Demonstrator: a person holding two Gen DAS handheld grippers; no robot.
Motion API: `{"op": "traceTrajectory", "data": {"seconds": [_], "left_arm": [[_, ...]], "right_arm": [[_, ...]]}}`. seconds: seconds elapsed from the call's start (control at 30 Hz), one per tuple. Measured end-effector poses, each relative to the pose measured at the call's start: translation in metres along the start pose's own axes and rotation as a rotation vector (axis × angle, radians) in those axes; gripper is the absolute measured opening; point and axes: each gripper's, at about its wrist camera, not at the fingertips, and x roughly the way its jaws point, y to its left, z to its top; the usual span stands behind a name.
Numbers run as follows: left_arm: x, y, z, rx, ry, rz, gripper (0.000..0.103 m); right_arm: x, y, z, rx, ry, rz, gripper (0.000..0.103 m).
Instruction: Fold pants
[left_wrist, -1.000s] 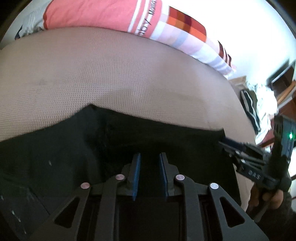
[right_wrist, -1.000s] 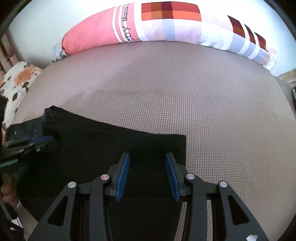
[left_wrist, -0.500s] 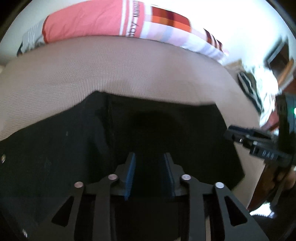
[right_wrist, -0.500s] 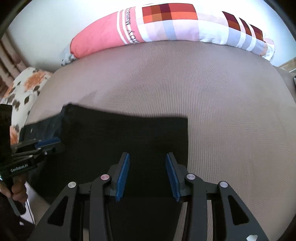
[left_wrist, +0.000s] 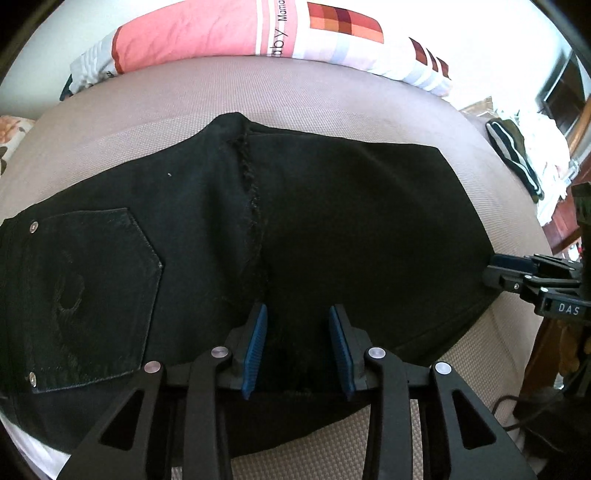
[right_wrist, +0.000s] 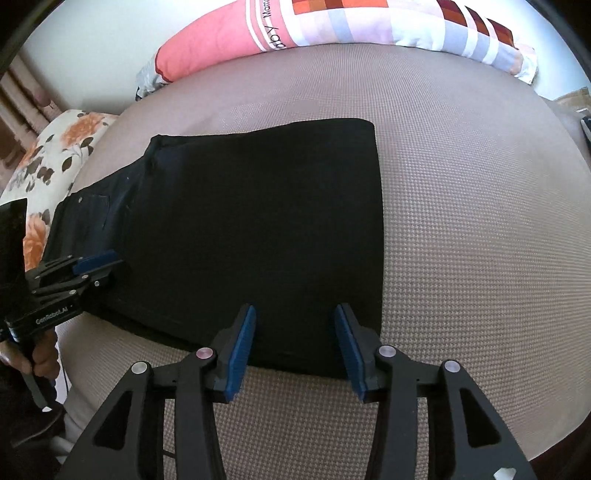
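Black pants (left_wrist: 332, 221) lie folded flat on the brown bed (left_wrist: 147, 110), a back pocket (left_wrist: 92, 288) showing at the left end. My left gripper (left_wrist: 298, 332) hovers over the near edge, jaws opening; cloth lies below the gap and the pads do not press it. In the right wrist view the pants (right_wrist: 258, 221) end in a straight folded edge. My right gripper (right_wrist: 295, 321) is at their near right corner, jaws opening, gripping nothing. Each gripper shows in the other's view: the right gripper (left_wrist: 502, 267) and the left gripper (right_wrist: 96, 264).
A long pink and checked pillow (left_wrist: 258, 33) lies along the far side of the bed. A floral pillow (right_wrist: 48, 155) sits at the left. A heap of clothes (left_wrist: 517, 162) and wooden furniture (left_wrist: 565, 88) stand to the right. A hand (right_wrist: 40, 365) holds the left gripper's handle.
Both grippers drew back toward the near edge of the pants and their jaws widened. More of the folded pants shows, pocket included.
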Motion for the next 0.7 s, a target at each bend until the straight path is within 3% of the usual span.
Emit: {"op": "traceTrajectory", "data": {"seconds": [0.23,0.43,0.57,0.7], "left_arm": [[-0.019,0.018,0.000,-0.064,-0.032,0.037,0.037],[-0.052,0.057,-0.003,-0.143,-0.084,0.090,0.038],[-0.079,0.092,-0.008,-0.192,-0.105,0.136,0.046],[-0.097,0.124,-0.007,-0.242,-0.097,0.130,0.046]], "right_arm": [[0.001,0.004,0.001,0.001,-0.010,-0.013,0.047],[0.004,0.012,0.005,-0.012,-0.004,-0.030,0.047],[0.007,0.020,0.007,-0.027,0.008,-0.031,0.046],[0.012,0.032,0.010,-0.044,0.026,-0.024,0.046]]}}
